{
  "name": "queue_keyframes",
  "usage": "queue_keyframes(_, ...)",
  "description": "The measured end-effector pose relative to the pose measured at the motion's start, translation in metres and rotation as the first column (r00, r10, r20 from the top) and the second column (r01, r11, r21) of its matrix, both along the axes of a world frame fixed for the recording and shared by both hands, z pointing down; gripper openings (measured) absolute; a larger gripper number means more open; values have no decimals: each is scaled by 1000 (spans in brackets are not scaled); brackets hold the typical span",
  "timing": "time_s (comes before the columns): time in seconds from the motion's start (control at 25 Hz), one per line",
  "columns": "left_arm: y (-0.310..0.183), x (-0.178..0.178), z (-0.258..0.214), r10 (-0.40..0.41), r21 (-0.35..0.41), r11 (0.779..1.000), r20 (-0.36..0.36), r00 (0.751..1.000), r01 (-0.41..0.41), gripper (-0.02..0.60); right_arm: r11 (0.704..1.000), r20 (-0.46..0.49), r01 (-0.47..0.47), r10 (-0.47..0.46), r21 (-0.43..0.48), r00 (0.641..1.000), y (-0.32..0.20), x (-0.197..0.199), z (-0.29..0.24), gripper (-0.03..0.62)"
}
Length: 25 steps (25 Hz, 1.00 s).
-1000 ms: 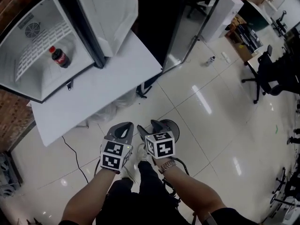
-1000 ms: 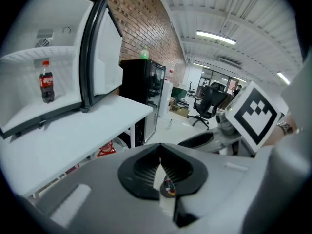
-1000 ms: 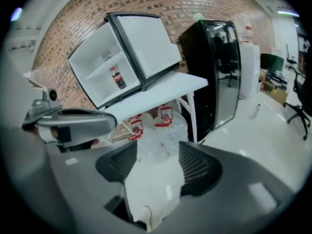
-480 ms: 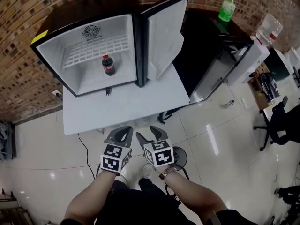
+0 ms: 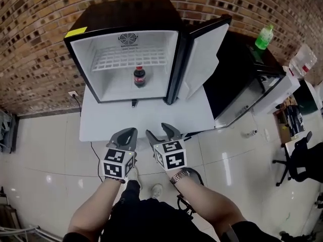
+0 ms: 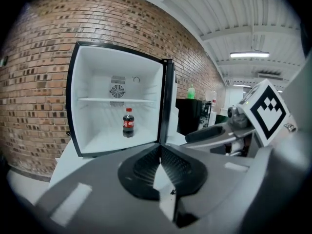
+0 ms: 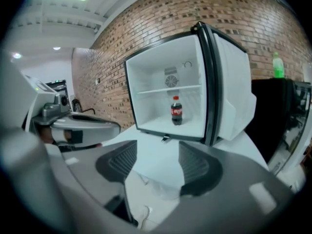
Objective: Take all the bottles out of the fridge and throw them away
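While the person stands facing the fridge (image 5: 126, 14), the head view shows both forearms stretched forward side by side, low in the frame, grippers aimed at the white table (image 5: 146, 117) the fridge sits on. The left gripper (image 5: 127, 133) has its jaws together, and the right gripper (image 5: 159, 131) has them spread with nothing between. There's a watch (image 5: 180, 175) on the right wrist. The fridge door (image 5: 202, 59) is swung open to the right, and one cola bottle (image 5: 140, 76) stands upright on the fridge floor, under the wire shelf (image 5: 128, 58). It's well apart from both grippers.

Left gripper view: the pads meet at the tips, clamped on nothing (just floor showing below). Past them, the cola bottle (image 6: 128, 123) stands mid-floor in the fridge (image 6: 92, 82), with the right gripper (image 6: 209, 133) poking in from the right.

Right gripper view: jaws wide apart, only table and floor between them. The cola bottle (image 7: 176, 111) sits straight ahead, and a green bottle (image 7: 277, 65) is on the black cabinet (image 7: 282, 101) to the right.
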State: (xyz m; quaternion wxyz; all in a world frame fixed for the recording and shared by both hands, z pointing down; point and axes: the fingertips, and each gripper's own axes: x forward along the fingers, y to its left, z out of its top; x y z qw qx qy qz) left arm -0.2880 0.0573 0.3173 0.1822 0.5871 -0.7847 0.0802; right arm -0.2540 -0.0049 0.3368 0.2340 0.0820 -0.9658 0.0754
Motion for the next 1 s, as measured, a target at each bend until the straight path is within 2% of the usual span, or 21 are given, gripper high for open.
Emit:
queue_keyframes(0.32,-3,-55,-15,-4,18,1000,10,1000,3,3,999,-6,-12,12,36,1000,-15,-63,-13,268)
queue_keyframes(0.64,-22,-114,-25,35,32,999,29,999,-36,3,996,-19,-66,67,64,998,-47,-131,-16,268)
queue_keyframes(1.0,-45,-160,-26,86,29,996,29,996,-87,3,989,-50,-119,124,87,991,-83,-189,-6,270)
